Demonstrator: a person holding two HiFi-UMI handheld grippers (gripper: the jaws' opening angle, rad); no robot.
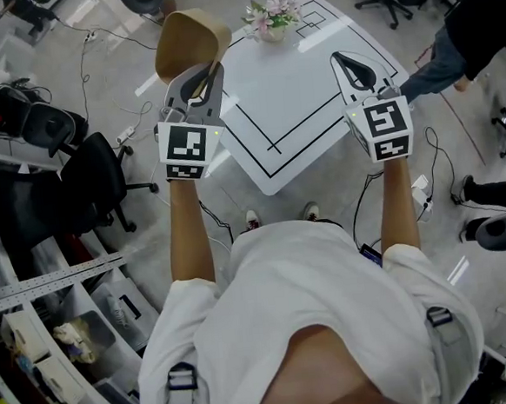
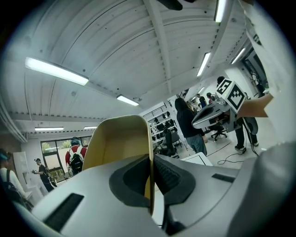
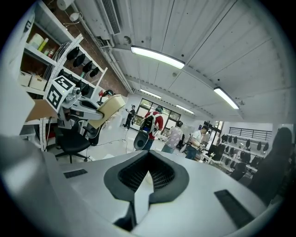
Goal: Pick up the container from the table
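Observation:
A tan, shallow paper container (image 1: 189, 38) is lifted off the white table (image 1: 306, 105), up at the head view's top left. My left gripper (image 1: 200, 81) is shut on one of its side walls. In the left gripper view the container (image 2: 118, 139) rises from between the jaws, and the thin wall is pinched between the dark pads (image 2: 172, 178). My right gripper (image 1: 351, 65) is held up over the table's right part, shut with nothing in it. In the right gripper view its jaws (image 3: 147, 178) meet, and the container (image 3: 108, 107) shows far left.
A small pot of pink flowers (image 1: 272, 17) stands at the table's far edge. Black lines mark the tabletop. Office chairs (image 1: 77, 180) and shelving stand to the left, and cables lie on the floor. People (image 3: 155, 122) stand further off in the room.

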